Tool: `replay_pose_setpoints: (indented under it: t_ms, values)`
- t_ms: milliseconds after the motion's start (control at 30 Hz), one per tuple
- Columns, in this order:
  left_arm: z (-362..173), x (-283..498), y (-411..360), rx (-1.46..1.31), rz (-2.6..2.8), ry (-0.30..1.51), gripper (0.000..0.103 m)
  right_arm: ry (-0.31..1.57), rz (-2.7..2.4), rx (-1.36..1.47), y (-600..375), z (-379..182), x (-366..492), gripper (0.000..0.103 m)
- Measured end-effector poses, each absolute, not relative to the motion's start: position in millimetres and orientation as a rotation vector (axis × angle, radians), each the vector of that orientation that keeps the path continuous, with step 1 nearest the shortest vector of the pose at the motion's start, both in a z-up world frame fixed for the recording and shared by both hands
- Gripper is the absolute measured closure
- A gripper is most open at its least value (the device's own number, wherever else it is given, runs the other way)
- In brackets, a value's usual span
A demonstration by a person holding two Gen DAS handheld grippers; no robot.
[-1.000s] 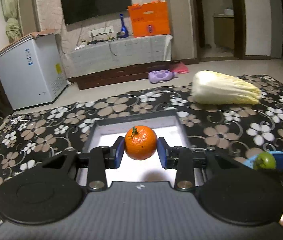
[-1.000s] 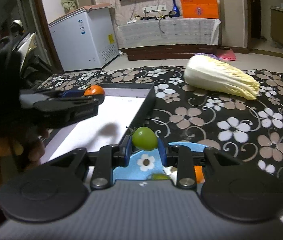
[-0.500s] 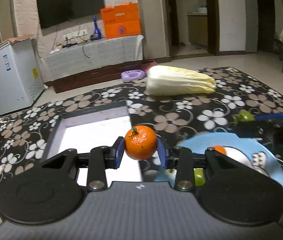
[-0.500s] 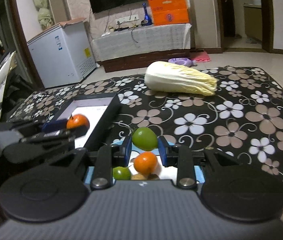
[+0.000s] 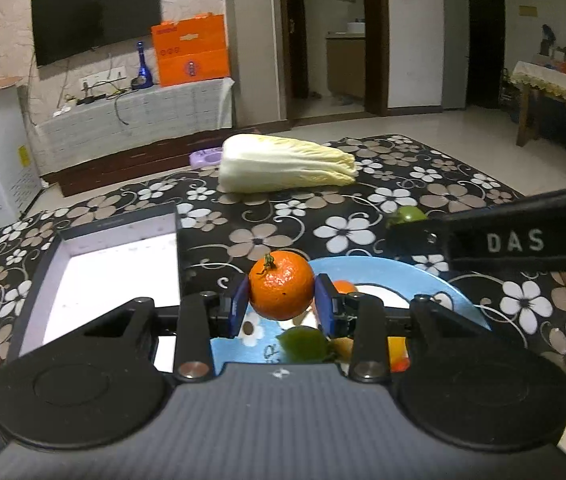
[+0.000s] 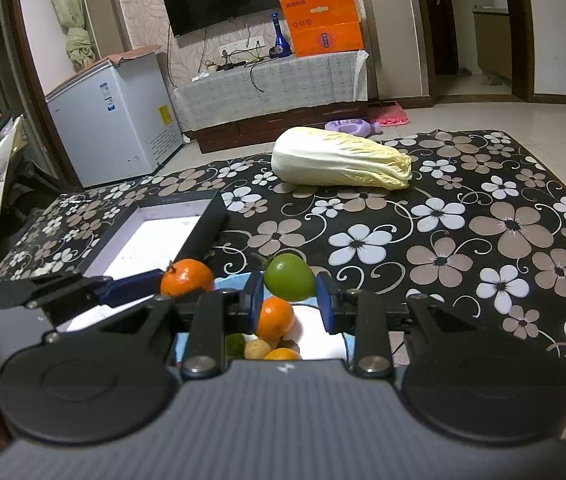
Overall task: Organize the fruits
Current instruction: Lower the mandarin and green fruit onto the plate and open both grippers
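Nearest the cameras, the left gripper (image 5: 282, 305) pinches a round orange tangerine with a small green stem (image 5: 282, 286) between its blue pads, held above the near-left rim of a blue plate with a white centre (image 5: 415, 285). The right gripper (image 6: 289, 299) clamps a smooth green round fruit (image 6: 289, 277) the same way, over that plate's far edge. On the plate below lie another orange tangerine (image 6: 274, 317), a green fruit (image 5: 303, 344) and some small yellowish pieces, perhaps more fruit, too hidden by the fingers to tell. The two grippers sit close, the left one's arm crossing just beside the right one's fingers. Left of the plate and touching or nearly touching it is a shallow black box with a white inside (image 5: 111, 268), its floor bare. Beyond, the black tablecloth with brown and white flowers (image 6: 483, 216) runs open to the right and far edges, broken only by a pale Chinese cabbage lying on its side (image 6: 341, 158) near the far edge.
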State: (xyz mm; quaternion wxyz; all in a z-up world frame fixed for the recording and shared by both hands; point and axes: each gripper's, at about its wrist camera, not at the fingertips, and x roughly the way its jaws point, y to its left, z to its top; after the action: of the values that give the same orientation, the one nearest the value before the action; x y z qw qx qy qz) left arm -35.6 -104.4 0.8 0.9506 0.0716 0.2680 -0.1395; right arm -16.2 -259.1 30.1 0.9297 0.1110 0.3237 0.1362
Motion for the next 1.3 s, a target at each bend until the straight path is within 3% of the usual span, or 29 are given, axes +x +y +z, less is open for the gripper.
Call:
replay_pose_setpoints:
  t_ms: [1300]
  values:
    - [-22,-58,-118,0.127,-0.478,0.642,0.061,0.826,0.249,0.173,-255,-11,11,0.070]
